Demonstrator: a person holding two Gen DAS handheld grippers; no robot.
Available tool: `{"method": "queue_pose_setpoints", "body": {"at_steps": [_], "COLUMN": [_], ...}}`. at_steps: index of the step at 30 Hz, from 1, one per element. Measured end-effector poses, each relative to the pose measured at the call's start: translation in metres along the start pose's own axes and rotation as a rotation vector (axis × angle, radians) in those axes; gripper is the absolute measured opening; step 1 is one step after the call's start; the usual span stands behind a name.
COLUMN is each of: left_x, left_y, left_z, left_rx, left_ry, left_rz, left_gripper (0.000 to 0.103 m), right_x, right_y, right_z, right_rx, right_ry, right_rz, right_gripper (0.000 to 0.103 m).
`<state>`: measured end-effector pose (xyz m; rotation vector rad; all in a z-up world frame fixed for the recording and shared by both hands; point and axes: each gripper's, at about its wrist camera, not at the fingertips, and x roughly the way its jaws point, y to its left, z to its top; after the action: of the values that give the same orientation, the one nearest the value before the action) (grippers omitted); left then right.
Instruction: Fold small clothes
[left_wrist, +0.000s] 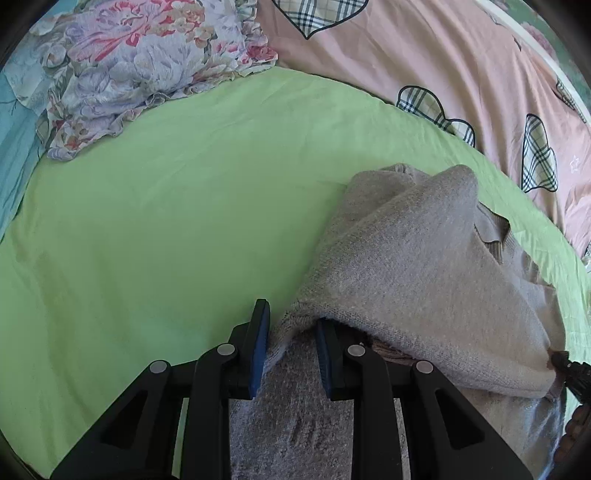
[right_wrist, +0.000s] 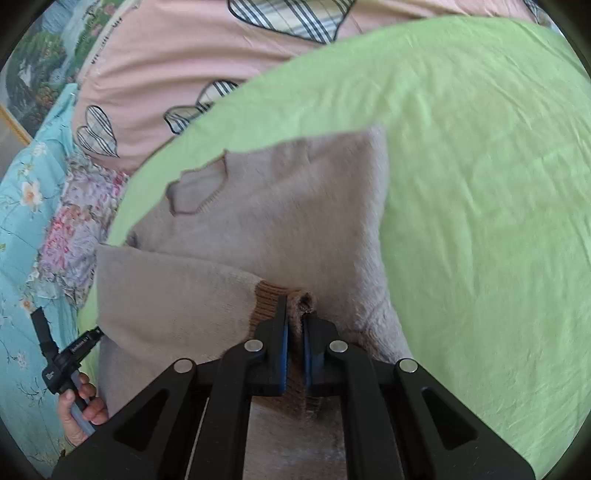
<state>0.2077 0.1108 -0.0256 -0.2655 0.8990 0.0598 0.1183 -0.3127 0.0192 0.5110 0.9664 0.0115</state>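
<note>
A beige-grey knit sweater (left_wrist: 424, 277) lies partly folded on the green sheet (left_wrist: 166, 221). One layer is lifted and doubled over the rest. My left gripper (left_wrist: 291, 317) grips a bunched side edge of the sweater, with thick knit filling the gap between its blue pads. In the right wrist view the sweater (right_wrist: 295, 221) spreads ahead, and my right gripper (right_wrist: 295, 325) is shut on its brown ribbed cuff (right_wrist: 266, 299). The left gripper (right_wrist: 66, 354) shows at the sweater's left edge, held by a hand (right_wrist: 81, 406). The right gripper's tip (left_wrist: 572, 373) peeks in at the right edge of the left wrist view.
A pink quilt with plaid hearts (left_wrist: 443, 74) is bunched along the far side of the bed. A floral ruffled pillow (left_wrist: 129, 74) lies at the far left. A light blue flowered cover (right_wrist: 22, 258) borders the green sheet (right_wrist: 480, 184), which stretches wide to the right.
</note>
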Motion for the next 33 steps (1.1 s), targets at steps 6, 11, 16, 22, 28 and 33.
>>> {"method": "queue_pose_setpoints", "body": {"at_steps": [6,11,16,22,28,33], "left_x": [-0.001,-0.003,-0.001,0.001,0.002,0.004], "left_y": [0.009,0.018,0.028,0.035,0.032,0.03], "left_z": [-0.005,-0.009,-0.011,-0.011,-0.012,-0.013], "left_rx": [-0.049,-0.1,-0.142,-0.169,-0.155,-0.142], "left_ry": [-0.011,-0.021,-0.027,-0.036,-0.055,-0.077], "left_rz": [-0.043,-0.091,-0.162,-0.216,-0.232,-0.249], "left_gripper": [0.027,0.03,0.031,0.033,0.039,0.043], "right_x": [-0.031,-0.028,0.044,0.168,0.244,0.264], "right_y": [0.027,0.092,0.189,0.241,0.282,0.328], "right_z": [0.009,0.034,0.043,0.079,0.068,0.067], "right_rx": [-0.045,-0.118,-0.219,-0.227,-0.277,-0.303], "right_ry": [-0.091,-0.081,0.125,0.401,0.69,0.667], "right_rz": [-0.075,0.179,0.381,0.497,0.491,0.625], "right_gripper": [0.03,0.066,0.067,0.069,0.07,0.07]}}
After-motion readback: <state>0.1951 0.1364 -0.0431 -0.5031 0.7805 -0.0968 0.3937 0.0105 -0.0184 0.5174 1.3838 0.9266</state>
